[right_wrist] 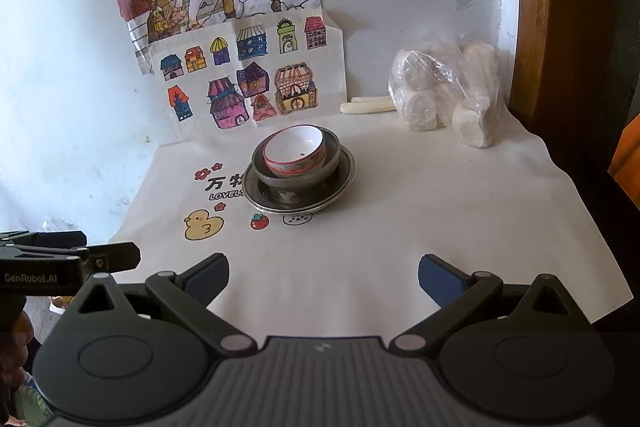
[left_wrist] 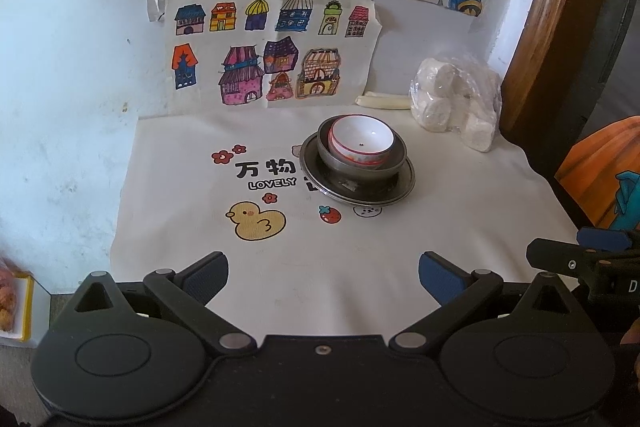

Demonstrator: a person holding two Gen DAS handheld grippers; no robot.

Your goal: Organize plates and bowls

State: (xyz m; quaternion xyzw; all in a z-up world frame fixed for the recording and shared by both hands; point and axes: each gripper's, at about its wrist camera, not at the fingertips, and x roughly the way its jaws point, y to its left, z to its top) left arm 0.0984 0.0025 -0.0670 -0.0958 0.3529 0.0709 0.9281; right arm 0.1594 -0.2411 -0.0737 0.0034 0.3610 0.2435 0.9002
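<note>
Stack looks finished. Dark metal plate [left_wrist: 356,193] sits mid-table on the printed cloth [left_wrist: 304,267], over the lettering. A grey bowl [left_wrist: 394,155] sits on the plate; a small white bowl with red pattern [left_wrist: 360,143] is nested inside it, tilted, leaning toward the left wall. White bowl is empty save a tiny dark speck at the bottom.

No loose dishes elsewhere, so little seems left, perhaps levelling the tilted bowl.

Left gripper [left_wrist: 323,277] and right gripper [right_wrist: 323,277]: both jaws spread wide, holding nothing, at the near edge, well apart from the stack.

Far right: plastic bag of white rolls [left_wrist: 456,99], against the wall.
</note>
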